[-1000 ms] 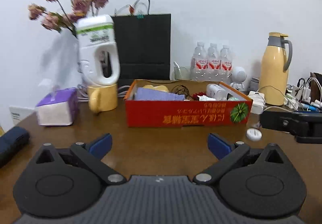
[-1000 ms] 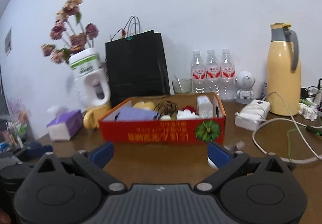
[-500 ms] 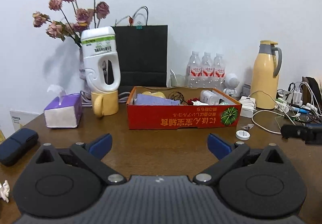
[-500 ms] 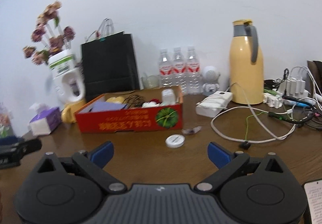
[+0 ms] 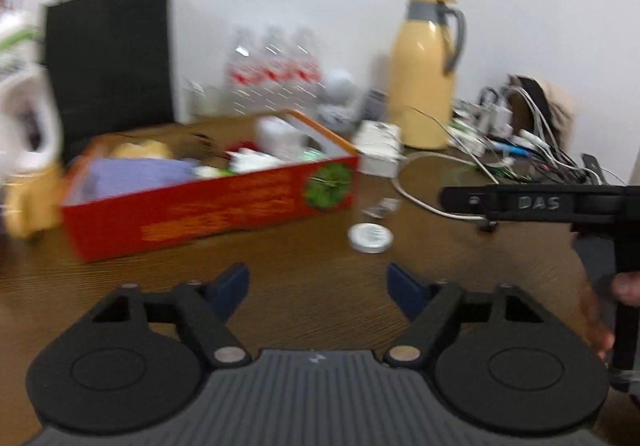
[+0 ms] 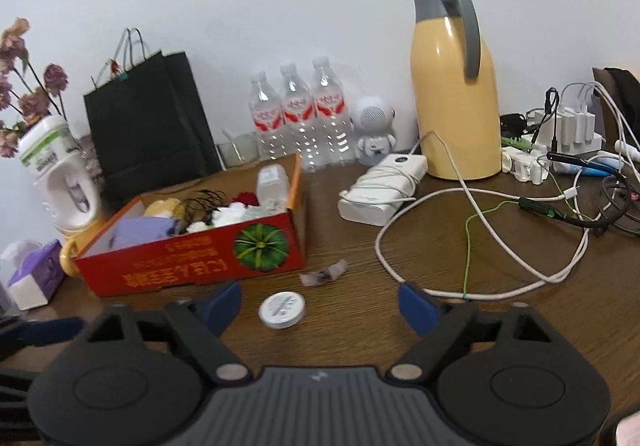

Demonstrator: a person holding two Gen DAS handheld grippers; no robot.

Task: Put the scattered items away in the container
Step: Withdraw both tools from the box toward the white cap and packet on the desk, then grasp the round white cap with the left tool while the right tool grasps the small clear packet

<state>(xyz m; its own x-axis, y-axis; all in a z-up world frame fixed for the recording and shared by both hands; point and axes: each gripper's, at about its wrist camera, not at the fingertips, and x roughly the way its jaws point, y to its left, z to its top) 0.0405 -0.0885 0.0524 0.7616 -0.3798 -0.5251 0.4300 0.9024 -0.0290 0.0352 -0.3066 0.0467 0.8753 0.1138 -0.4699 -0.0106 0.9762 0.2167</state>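
Since half a second ago, both my views are swinging rightward and closer, so the round white lid (image 6: 281,310) is now lying just ahead of my right hand-held gripper (image 6: 320,304), nearer its left finger. I am holding that gripper's jaws wide with nothing between them. My left hand-held gripper (image 5: 318,286) is likewise gaping wide and empty, its view blurring. The red cardboard box (image 6: 192,266) is sitting left of the lid, its right corner near a crumpled wrapper (image 6: 323,274). Bare desk (image 6: 500,326) is opening between the lid and the looping white cable (image 6: 472,205).
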